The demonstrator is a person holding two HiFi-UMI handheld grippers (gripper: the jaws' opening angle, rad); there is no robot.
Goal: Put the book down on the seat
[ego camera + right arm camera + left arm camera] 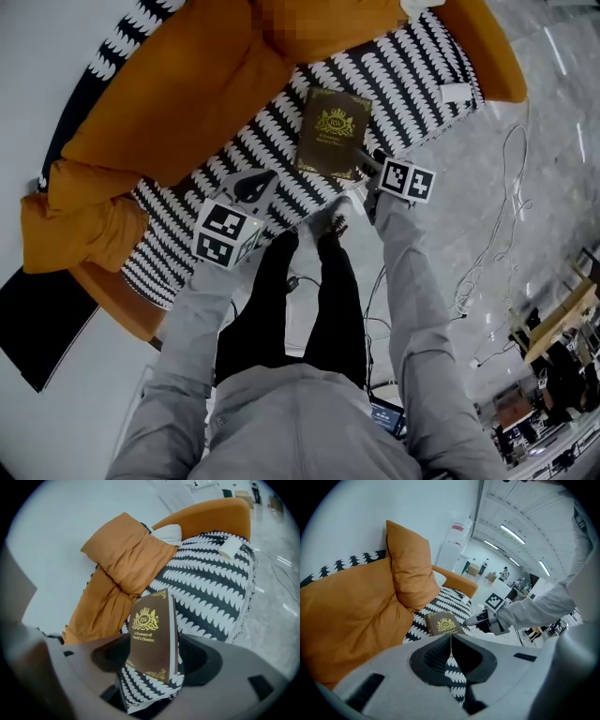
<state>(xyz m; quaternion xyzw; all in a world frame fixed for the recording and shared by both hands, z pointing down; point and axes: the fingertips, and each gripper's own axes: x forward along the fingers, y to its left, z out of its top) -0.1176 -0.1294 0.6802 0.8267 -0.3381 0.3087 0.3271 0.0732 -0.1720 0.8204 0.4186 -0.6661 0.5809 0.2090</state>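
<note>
At the front edge of the black-and-white seat (394,84), my right gripper (368,161) has its jaws spread wide, pads clear of the book (152,637), which lies cover-up on the seat between them. My left gripper (251,186) hovers nearby, jaws pressed together on nothing. Orange cushions (178,103) sit behind.

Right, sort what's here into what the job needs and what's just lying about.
Job:
- book, lying on the seat
- right gripper, jaws open either side of the book

Lying about:
- orange cushions
- white tag
- floor cables
- left gripper, shut, empty
</note>
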